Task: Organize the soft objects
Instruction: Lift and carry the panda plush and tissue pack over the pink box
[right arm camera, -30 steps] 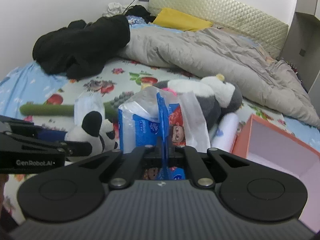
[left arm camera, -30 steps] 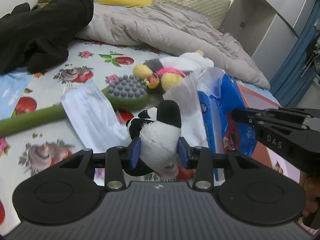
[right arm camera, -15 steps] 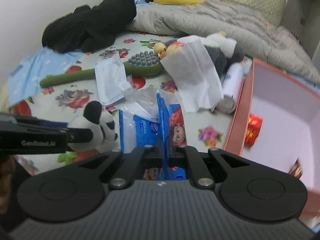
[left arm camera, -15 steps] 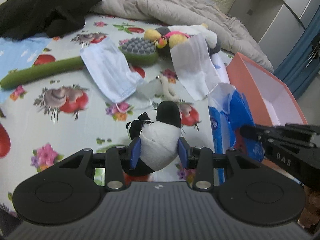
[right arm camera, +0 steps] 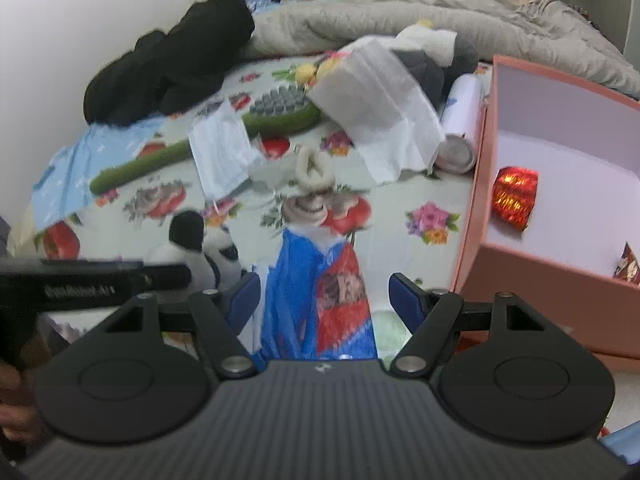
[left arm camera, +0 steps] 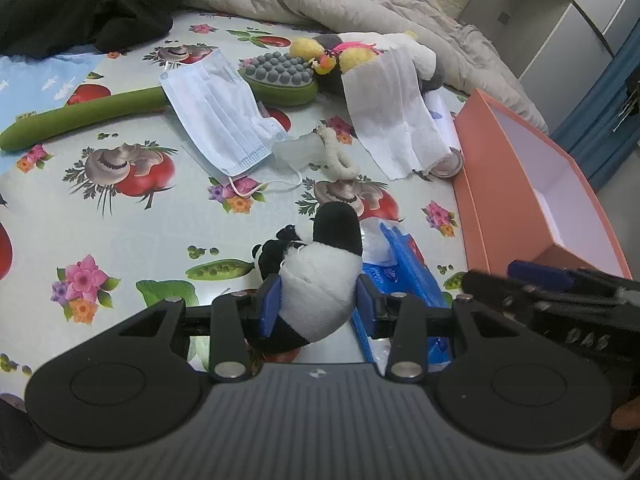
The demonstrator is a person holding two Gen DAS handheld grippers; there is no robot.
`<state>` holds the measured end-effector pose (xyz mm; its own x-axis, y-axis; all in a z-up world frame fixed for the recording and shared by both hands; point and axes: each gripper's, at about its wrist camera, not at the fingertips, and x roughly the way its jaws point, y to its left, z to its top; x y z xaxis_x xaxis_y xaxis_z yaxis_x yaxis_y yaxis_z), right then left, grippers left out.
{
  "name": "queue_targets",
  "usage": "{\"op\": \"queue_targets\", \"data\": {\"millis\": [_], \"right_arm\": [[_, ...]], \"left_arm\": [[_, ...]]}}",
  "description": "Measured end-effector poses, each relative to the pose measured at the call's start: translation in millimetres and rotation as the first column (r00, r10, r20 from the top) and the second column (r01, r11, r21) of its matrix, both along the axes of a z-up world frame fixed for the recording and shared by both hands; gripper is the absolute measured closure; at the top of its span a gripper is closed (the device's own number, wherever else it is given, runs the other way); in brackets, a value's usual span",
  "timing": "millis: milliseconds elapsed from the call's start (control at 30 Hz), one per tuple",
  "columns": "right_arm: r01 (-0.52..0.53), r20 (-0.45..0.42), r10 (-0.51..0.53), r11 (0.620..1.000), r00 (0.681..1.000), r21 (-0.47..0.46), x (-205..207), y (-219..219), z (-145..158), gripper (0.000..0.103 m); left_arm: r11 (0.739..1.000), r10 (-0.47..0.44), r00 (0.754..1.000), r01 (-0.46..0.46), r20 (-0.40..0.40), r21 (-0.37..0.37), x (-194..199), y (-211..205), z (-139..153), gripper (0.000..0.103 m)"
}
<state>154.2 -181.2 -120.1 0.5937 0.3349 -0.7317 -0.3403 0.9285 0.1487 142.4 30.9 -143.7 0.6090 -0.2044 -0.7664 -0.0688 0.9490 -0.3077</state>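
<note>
black-and-white plush panda toy [left arm camera: 320,276]: pinched between the left gripper [left arm camera: 318,304] pads, lifted above the sheet for carrying.
right gripper [right arm camera: 324,292]: spread wide, straddling the blue plastic tissue pack [right arm camera: 320,296], apparently without contact.
open coral cardboard box [left arm camera: 500,168]: near right, likely destination.

The left gripper [left arm camera: 318,306] has its fingers [left arm camera: 267,305] clamped on the panda plush [left arm camera: 320,280]. The right gripper [right arm camera: 324,296], just to the right of the plush, has its fingers [right arm camera: 405,295] spread wide apart.
</note>
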Motion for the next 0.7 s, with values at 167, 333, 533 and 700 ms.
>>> {"op": "queue_targets", "data": {"millis": [167,333,533,700], "right_arm": [[-0.051,-0.033,0.051,0.999,0.998,-0.004,0.6,13.8,-19.7,0.03],[-0.053,-0.126,0.056,0.998,0.99,0.032,11.0,18.6,-38.8,0.032],[-0.025,-0.175,0.031,0.999,0.984,0.041,16.0,21.0,-51.4,0.074],[-0.046,-0.155,0.049,0.999,0.987,0.019,14.3,26.8,-48.7,0.087]], "left_arm": [[1.0,0.011,1.0,-0.011,0.001,0.001,1.5,1.2,0.5,0.057],[1.0,0.015,1.0,-0.015,-0.006,-0.002,2.2,1.5,1.0,0.057],[1.0,0.027,1.0,-0.027,-0.009,-0.004,0.6,5.6,5.4,0.057],[0.999,0.032,0.999,-0.032,-0.005,0.006,0.3,7.2,8.6,0.057]]}}
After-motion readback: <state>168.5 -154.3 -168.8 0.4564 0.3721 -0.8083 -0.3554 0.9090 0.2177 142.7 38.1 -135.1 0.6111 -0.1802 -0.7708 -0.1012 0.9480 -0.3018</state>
